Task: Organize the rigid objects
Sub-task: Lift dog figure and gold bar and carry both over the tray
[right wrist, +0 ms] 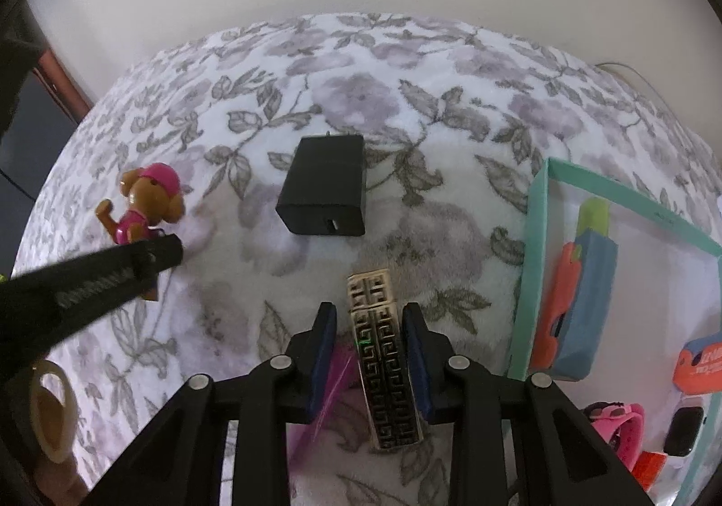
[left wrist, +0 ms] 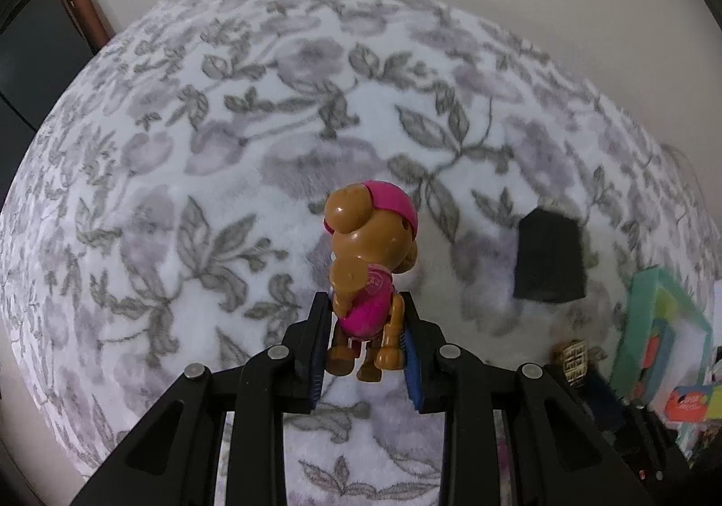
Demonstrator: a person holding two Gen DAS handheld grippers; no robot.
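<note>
The left gripper [left wrist: 364, 336] has its fingers [left wrist: 316, 352] clamped on a brown toy dog [left wrist: 367, 276] in pink, gripped at the body and lifted above the floral blanket [left wrist: 225, 145]. The right gripper [right wrist: 370, 352] has its fingers [right wrist: 322, 352] clenched around a gold patterned lighter [right wrist: 383, 370] lying on the blanket. A black charger [right wrist: 325, 199] rests further out, apart from both. A teal box [right wrist: 537, 235] to the right holds toys
</note>
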